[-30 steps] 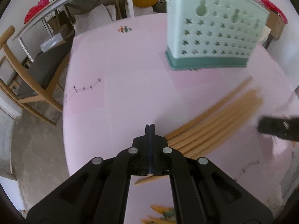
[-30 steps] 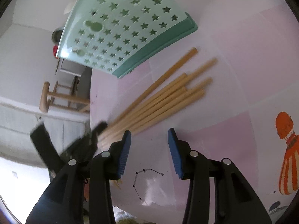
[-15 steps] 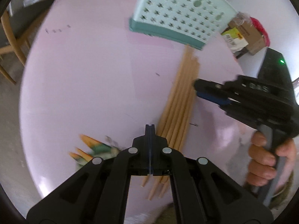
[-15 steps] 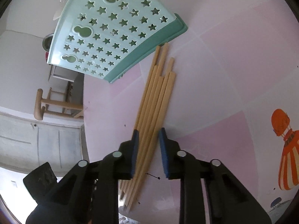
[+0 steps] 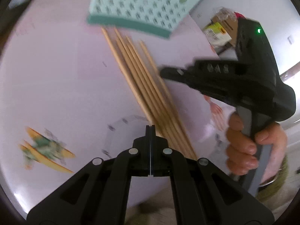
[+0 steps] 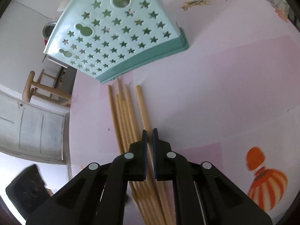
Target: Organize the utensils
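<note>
Several wooden chopsticks (image 5: 142,78) lie in a loose bundle on the pink table (image 5: 56,75), their far ends near a mint-green utensil holder (image 5: 142,5) punched with stars. My left gripper (image 5: 151,126) is shut on nothing, its tip just left of the bundle's near end. In the right wrist view the chopsticks (image 6: 121,116) fan out below the holder (image 6: 116,37). My right gripper (image 6: 149,131) is closing, and its pads pinch the rightmost chopstick. In the left wrist view the right gripper (image 5: 163,73) reaches in over the bundle, held by a hand (image 5: 241,150).
The table's edge curves close on the left in the right wrist view, with a wooden chair (image 6: 31,86) and a white cabinet door (image 6: 37,131) beyond. A cardboard box (image 5: 219,30) sits past the table's far right. An orange balloon print (image 6: 262,178) marks the table (image 6: 225,93).
The right gripper's jaws went from wide apart to nearly together around one chopstick. The bundle swung round to point at the holder. The left gripper slid along the table, staying shut.
</note>
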A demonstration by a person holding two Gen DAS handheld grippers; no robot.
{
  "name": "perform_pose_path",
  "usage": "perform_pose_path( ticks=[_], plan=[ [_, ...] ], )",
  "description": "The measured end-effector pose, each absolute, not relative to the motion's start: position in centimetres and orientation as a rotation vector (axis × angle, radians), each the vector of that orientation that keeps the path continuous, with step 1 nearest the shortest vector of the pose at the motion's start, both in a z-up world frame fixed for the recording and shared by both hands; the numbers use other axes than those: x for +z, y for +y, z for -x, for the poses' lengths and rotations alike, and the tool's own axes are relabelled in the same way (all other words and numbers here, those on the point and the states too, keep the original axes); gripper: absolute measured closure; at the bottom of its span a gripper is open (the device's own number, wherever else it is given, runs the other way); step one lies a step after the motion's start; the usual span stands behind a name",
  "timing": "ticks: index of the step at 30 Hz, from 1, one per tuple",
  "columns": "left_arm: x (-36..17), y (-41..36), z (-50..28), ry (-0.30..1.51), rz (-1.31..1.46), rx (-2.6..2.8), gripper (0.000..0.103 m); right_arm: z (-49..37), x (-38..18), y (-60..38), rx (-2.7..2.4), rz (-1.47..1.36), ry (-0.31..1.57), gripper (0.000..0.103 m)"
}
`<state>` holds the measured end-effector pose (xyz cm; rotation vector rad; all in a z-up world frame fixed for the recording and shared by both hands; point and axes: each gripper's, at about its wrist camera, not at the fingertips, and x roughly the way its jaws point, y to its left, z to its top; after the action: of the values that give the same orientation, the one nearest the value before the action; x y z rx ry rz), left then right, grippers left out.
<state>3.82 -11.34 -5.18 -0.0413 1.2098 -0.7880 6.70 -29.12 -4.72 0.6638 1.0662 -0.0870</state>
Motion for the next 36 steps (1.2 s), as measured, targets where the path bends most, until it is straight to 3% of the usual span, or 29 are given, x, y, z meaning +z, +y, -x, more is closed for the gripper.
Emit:
perform_pose_path(
  ticks=[3,5,6,8,10,12,15,22,31,36],
  plan=[
    [-4.9,-10.0,-4.5,1.167,0.050,-0.702,0.103,-6.2,-4.4,-29.5,-0.093,-0.591,1.055,0.097],
    [-4.9,-9.2,-5.0,1.147,0.059,-0.663,0.094,-5.8,-4.2,-29.6,-0.096,-0.549,1.049,0.097],
    [-5.0,-8.8,-5.2,1.148,0.072,-0.641,0.079,-5.6,-4.1,-29.7,-0.104,-0.531,1.043,0.097],
    [-4.9,-7.9,-5.7,1.140,0.125,-0.623,0.062,-5.1,-4.2,-30.2,-0.105,-0.526,1.029,0.097],
    [-4.7,-7.1,-5.7,1.112,0.144,-0.580,0.035,-4.7,-4.3,-30.6,-0.096,-0.536,1.018,0.097],
    [-4.6,-6.3,-5.7,1.099,0.152,-0.546,0.018,-4.1,-4.4,-31.1,-0.091,-0.532,1.015,0.097],
    [-4.4,-4.9,-6.1,1.091,0.182,-0.533,0.010,-3.9,-4.3,-31.1,-0.075,-0.498,1.016,0.096],
    [-4.6,-5.0,-5.9,1.087,0.154,-0.515,0.008,-5.3,-4.2,-29.4,-0.040,-0.367,1.050,0.094],
    [-5.3,-7.7,-4.9,1.065,-0.083,-0.486,0.008,-6.1,-3.9,-27.0,-0.047,-0.134,1.045,0.094],
    [-4.6,-7.2,-5.6,1.048,-0.010,-0.489,0.012,-5.5,-3.9,-27.3,-0.070,-0.122,1.031,0.095]
  ],
)
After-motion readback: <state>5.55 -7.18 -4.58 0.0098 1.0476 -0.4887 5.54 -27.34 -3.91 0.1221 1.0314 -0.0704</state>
